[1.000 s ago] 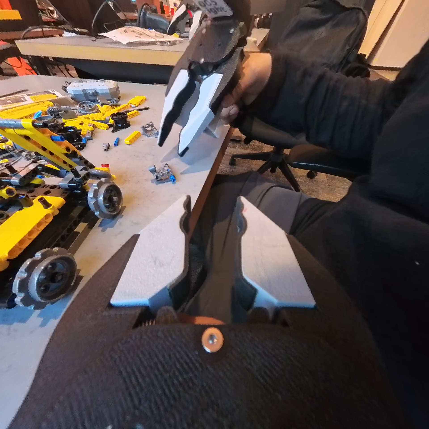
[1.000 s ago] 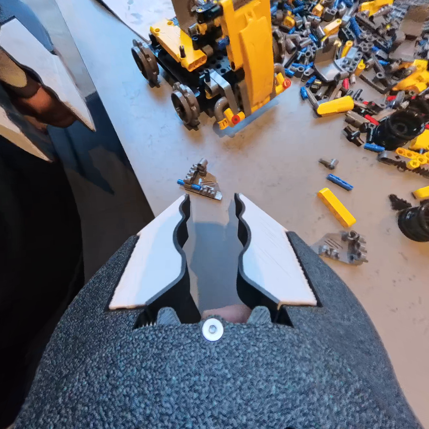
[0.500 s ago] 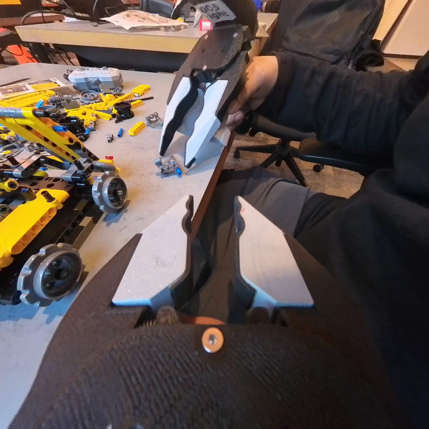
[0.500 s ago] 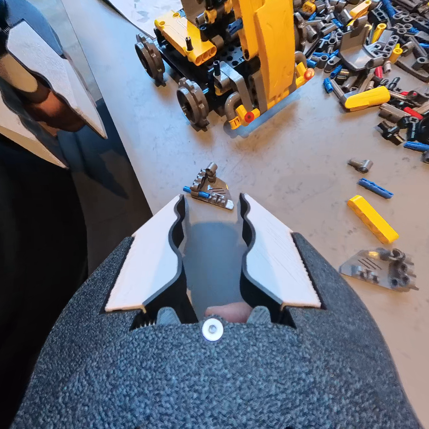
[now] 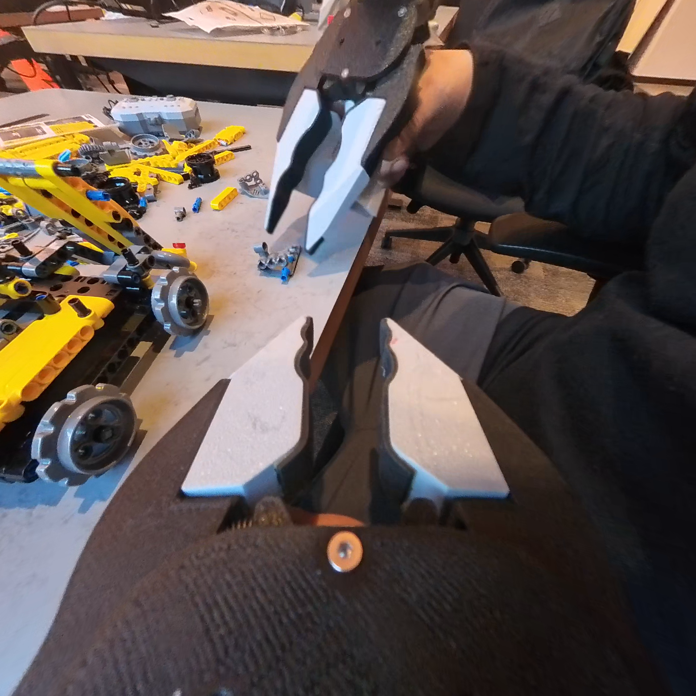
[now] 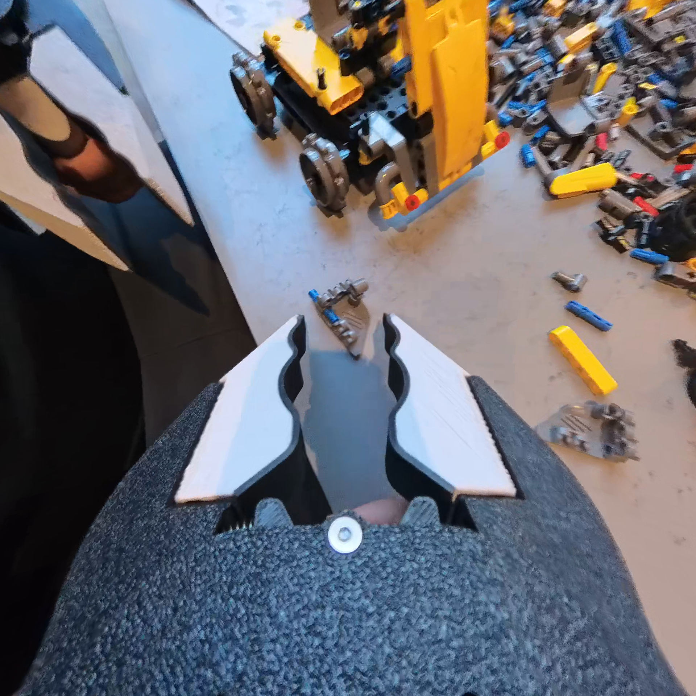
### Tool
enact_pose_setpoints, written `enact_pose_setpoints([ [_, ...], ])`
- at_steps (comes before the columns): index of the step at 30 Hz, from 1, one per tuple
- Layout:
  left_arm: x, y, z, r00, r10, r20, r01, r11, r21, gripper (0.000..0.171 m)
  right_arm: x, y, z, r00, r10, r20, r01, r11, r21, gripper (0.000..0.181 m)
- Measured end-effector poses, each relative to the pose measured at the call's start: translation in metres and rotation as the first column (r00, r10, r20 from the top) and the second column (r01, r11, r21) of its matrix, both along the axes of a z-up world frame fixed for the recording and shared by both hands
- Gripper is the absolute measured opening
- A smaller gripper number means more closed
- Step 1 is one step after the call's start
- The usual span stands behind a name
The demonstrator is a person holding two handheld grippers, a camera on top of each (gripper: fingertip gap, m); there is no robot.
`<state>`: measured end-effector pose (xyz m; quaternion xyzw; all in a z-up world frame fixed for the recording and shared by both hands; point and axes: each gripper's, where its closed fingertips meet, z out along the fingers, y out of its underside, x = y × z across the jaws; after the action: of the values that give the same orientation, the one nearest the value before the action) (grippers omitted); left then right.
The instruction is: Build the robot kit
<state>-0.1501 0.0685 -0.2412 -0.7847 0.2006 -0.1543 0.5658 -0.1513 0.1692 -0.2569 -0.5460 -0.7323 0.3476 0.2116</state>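
My right gripper [image 6: 343, 320] is open and empty, its tips just above a small grey brick piece with blue pins [image 6: 344, 314] that lies near the table's front edge. The same piece [image 5: 278, 260] shows in the left wrist view, right under the right gripper [image 5: 292, 237], which points down at it. My left gripper [image 5: 345, 324] is open and empty, held at the table's edge over a person's lap. It also shows at the upper left of the right wrist view [image 6: 113, 180]. A yellow and black brick vehicle with grey wheels [image 6: 376, 98] [image 5: 67, 301] stands on the table.
A second grey piece [image 6: 591, 433], a yellow beam [image 6: 582, 359], a blue pin [image 6: 587, 315] and a heap of loose bricks [image 6: 602, 94] lie on the grey table [image 6: 433, 263]. An office chair [image 5: 470, 226] and another table [image 5: 169, 41] stand behind. The blue pin [image 6: 587, 315] is closer to my right gripper, around 11 cm from its tips; the left tips are 20 cm off. It is also in sight in the left wrist view [image 5: 196, 205].
My right gripper has come down and forward to the small grey piece, which now sits between its tips. The left gripper has stayed by the table edge.
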Motion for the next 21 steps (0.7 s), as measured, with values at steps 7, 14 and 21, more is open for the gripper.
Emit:
enact_pose_setpoints([
  [7, 0.002, 0.0, -0.001, 1.0, -0.006, -0.008, 0.006, 1.0, 0.0, 0.033, -0.011, 0.001, 0.015, 0.993, -0.007, -0.119, 0.003, 0.999, -0.039, 0.041],
  [14, 0.002, -0.001, 0.0, 1.0, -0.007, -0.002, 0.007, 1.0, 0.001, 0.033, -0.019, -0.009, -0.006, 0.998, 0.004, -0.057, -0.003, 1.0, 0.014, 0.038],
  [21, 0.004, -0.002, 0.0, 1.0, -0.014, -0.007, 0.014, 1.0, 0.001, 0.033, -0.021, -0.012, -0.014, 1.0, -0.005, -0.027, 0.005, 1.0, 0.007, 0.029],
])
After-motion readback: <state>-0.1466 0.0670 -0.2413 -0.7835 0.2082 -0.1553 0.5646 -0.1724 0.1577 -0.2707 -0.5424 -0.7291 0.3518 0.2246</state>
